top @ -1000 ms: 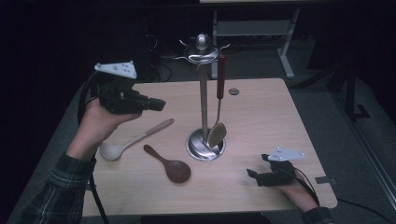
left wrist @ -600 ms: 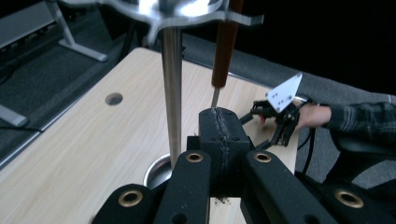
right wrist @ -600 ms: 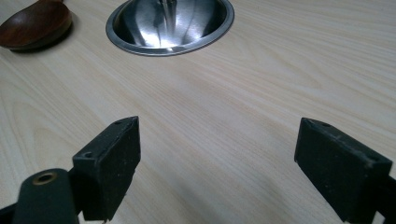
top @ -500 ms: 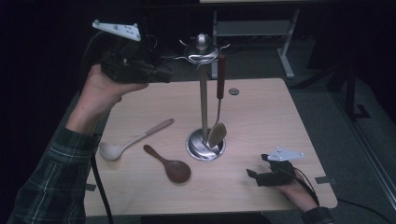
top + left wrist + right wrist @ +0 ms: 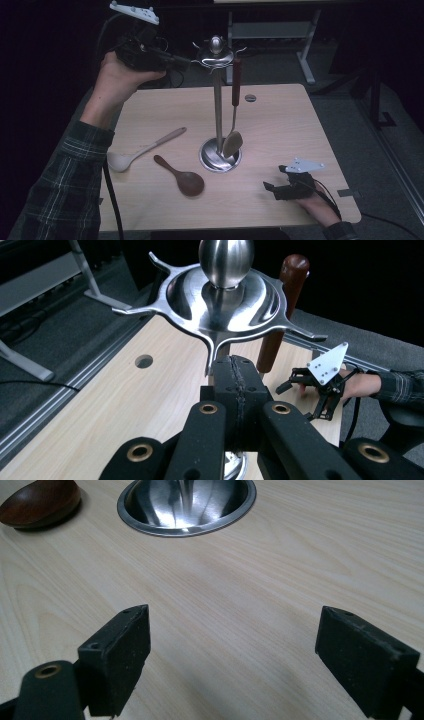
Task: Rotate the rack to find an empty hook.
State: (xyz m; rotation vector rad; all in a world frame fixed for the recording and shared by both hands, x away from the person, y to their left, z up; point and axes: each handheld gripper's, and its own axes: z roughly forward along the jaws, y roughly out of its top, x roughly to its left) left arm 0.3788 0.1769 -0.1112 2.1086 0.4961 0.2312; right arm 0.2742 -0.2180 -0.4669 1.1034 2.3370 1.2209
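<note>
A metal utensil rack [image 5: 218,115] stands mid-table, with a hooked crown [image 5: 225,300] and a round base [image 5: 186,502]. From one hook hangs a brown-handled spoon [image 5: 235,85], its handle [image 5: 280,315] just behind the crown. A pale wooden spoon [image 5: 145,150] and a dark wooden spoon [image 5: 182,177] lie on the table left of the base. My left gripper [image 5: 184,61] is raised level with the crown, just left of it. Its jaws [image 5: 237,380] are pressed shut on nothing. My right gripper [image 5: 272,189] rests on the table at the front right, its jaws [image 5: 232,640] wide open and empty.
The wooden table [image 5: 280,130] has a small cable hole [image 5: 250,98] behind the rack. A cable hangs from the left gripper down past the table's left edge. A white desk frame [image 5: 305,55] stands on the floor beyond the table.
My left gripper has risen and moved right, from beside the table's left edge up to the rack's crown. The right gripper and the spoons have stayed put.
</note>
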